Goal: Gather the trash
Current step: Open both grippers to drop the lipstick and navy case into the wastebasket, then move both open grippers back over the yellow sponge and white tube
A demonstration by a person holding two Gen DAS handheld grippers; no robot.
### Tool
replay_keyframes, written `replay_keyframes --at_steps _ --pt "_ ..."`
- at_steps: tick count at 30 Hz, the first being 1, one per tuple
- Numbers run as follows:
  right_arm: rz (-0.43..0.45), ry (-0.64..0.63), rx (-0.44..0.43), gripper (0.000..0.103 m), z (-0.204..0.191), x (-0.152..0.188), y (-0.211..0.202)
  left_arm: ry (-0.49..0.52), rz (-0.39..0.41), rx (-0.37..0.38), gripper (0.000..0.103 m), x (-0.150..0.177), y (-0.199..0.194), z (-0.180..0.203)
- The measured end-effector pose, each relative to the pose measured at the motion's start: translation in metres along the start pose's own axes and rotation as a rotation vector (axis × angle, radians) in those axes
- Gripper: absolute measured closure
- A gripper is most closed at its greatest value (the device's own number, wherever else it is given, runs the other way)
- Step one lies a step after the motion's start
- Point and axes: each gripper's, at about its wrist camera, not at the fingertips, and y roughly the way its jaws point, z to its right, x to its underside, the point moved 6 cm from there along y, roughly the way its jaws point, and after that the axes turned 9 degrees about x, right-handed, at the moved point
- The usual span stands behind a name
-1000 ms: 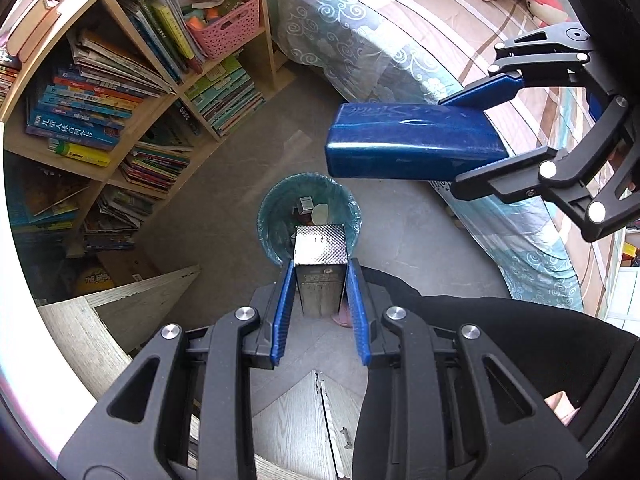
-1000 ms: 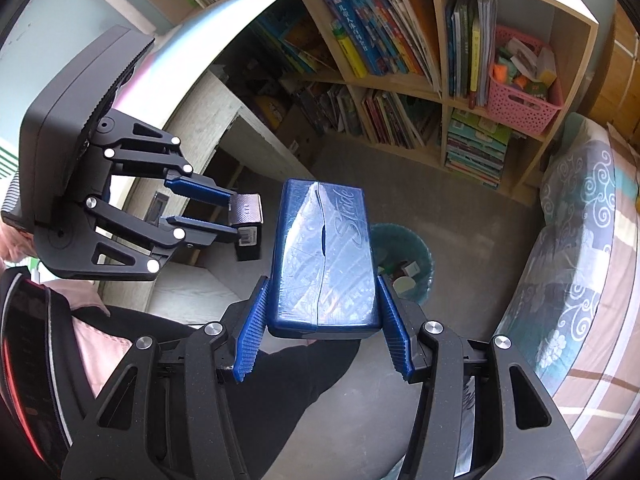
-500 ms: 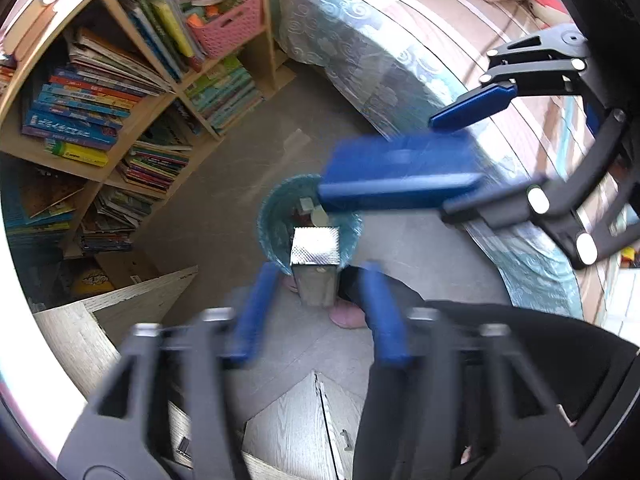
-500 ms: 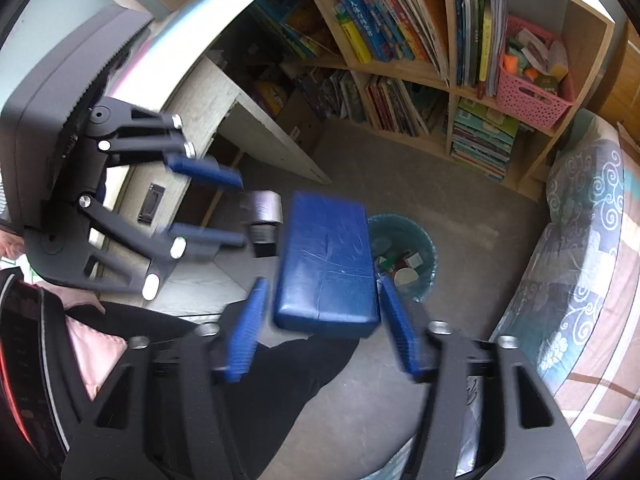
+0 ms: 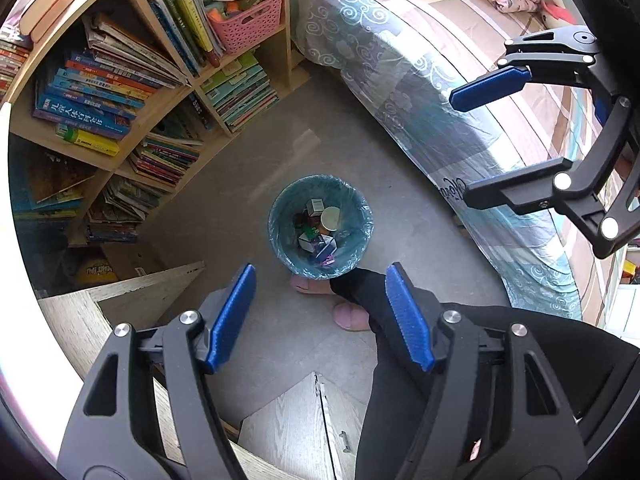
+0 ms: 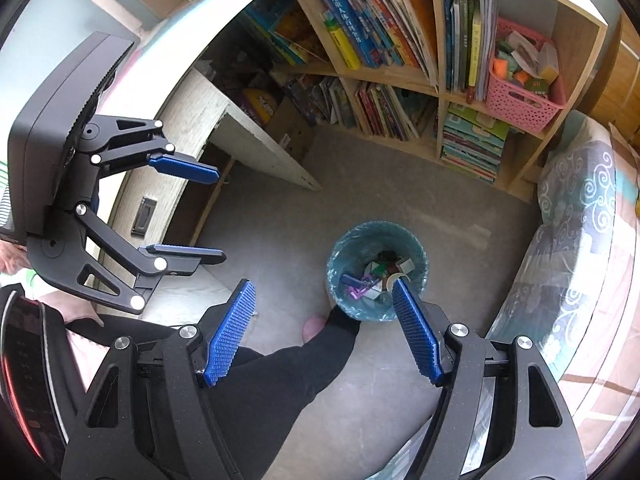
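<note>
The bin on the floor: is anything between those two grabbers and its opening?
Nothing visible. The bin stands open-topped right below the left gripper and the right gripper, with only bare floor and air between. Both grippers are open and empty. The person's slippered foot touches the bin's near side, not over the opening.

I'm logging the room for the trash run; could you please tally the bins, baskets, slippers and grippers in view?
Trash bin: 1
Pink basket: 1
Pink slippers: 2
Grippers: 2, the left gripper and the right gripper, both open and empty
Total: 6
</note>
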Motion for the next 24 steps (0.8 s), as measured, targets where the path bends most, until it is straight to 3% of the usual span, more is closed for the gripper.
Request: replay_keyframes --at_steps 14,24 --pt "0.032 -0.058 -0.001 0.031 -0.018 -0.020 -0.013 -0.052 0.059 -0.026 0.038 0.011 -0.025 -0.012" --pt "0.075 -0.196 -0.024 0.031 -0.059 -0.057 -0.027 -0.189 0.164 -0.092 0.036 0.042 -0.071 -0.045"
